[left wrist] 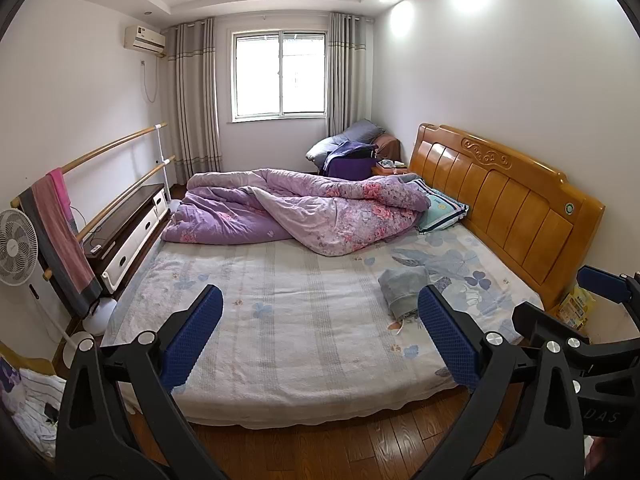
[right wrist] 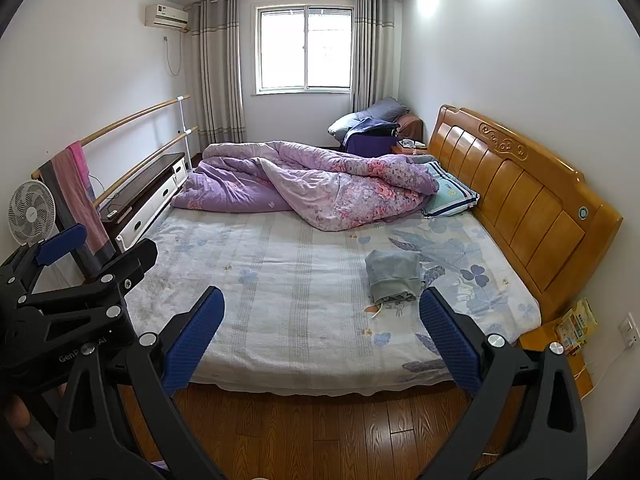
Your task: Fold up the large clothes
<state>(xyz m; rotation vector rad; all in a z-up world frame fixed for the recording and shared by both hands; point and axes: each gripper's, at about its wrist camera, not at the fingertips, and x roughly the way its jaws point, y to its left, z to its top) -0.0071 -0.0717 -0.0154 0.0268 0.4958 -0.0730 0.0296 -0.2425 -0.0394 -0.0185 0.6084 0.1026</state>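
Observation:
A folded grey-blue garment (left wrist: 404, 286) lies on the bed (left wrist: 280, 320) near the headboard side; it also shows in the right wrist view (right wrist: 394, 276). My left gripper (left wrist: 320, 336) is open and empty, held above the floor at the bed's near edge. My right gripper (right wrist: 320, 336) is open and empty too, beside it; it shows at the right edge of the left wrist view (left wrist: 600, 284). The left gripper shows at the left of the right wrist view (right wrist: 64, 244). Both are well short of the garment.
A crumpled purple floral quilt (left wrist: 304, 208) lies across the far half of the bed. A pillow (left wrist: 442, 210) sits by the wooden headboard (left wrist: 500, 196). A fan (left wrist: 16, 246), a towel rail and a low cabinet (left wrist: 128, 224) stand left. A bedside table with a yellow packet (right wrist: 576, 326) stands right.

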